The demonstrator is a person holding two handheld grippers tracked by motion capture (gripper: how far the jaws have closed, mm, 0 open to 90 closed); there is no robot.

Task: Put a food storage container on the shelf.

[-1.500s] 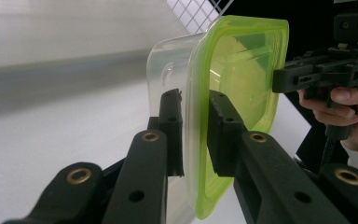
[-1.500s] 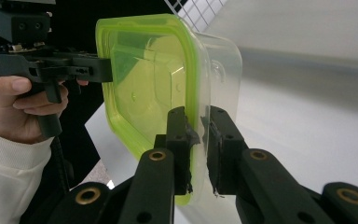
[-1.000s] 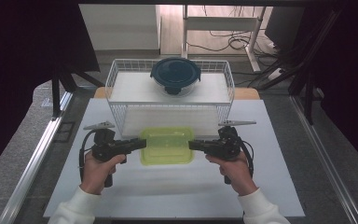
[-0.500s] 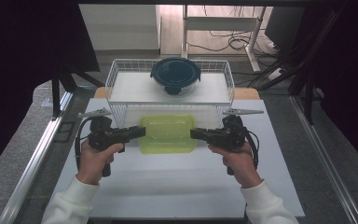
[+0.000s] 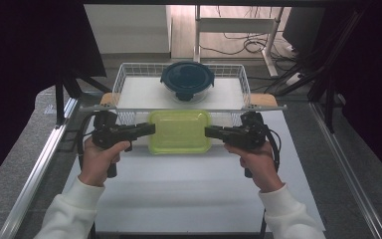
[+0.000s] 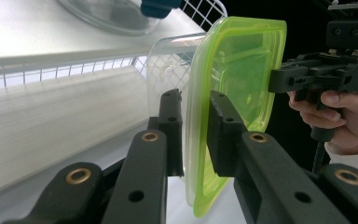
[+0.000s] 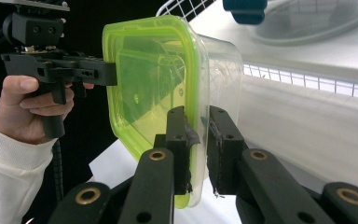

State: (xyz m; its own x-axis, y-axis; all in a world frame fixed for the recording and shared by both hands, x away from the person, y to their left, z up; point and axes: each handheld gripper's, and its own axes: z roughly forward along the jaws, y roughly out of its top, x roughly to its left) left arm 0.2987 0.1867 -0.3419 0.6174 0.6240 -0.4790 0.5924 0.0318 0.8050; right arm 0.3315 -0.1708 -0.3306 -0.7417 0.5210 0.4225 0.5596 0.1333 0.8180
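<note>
A clear rectangular container with a lime-green lid (image 5: 179, 130) hangs level above the white mat, just in front of the wire basket. My left gripper (image 5: 152, 129) is shut on its left rim and my right gripper (image 5: 208, 131) on its right rim. In the left gripper view the jaws pinch the green lid edge (image 6: 200, 154), with the right gripper (image 6: 279, 80) at the far side. In the right gripper view the jaws clamp the lid and clear wall (image 7: 196, 93), and the left gripper (image 7: 106, 73) holds the opposite edge.
A white wire basket (image 5: 121, 80) stands at the back of the table. Inside it sits a round glass bowl with a dark blue lid (image 5: 187, 79). The white mat (image 5: 189, 189) lies under my hands. Metal rails run along both table sides.
Both grippers have carried the green-lidded container up and away from the person, from the mat's middle to just before the basket's front wall. The grip on both rims is unchanged.
</note>
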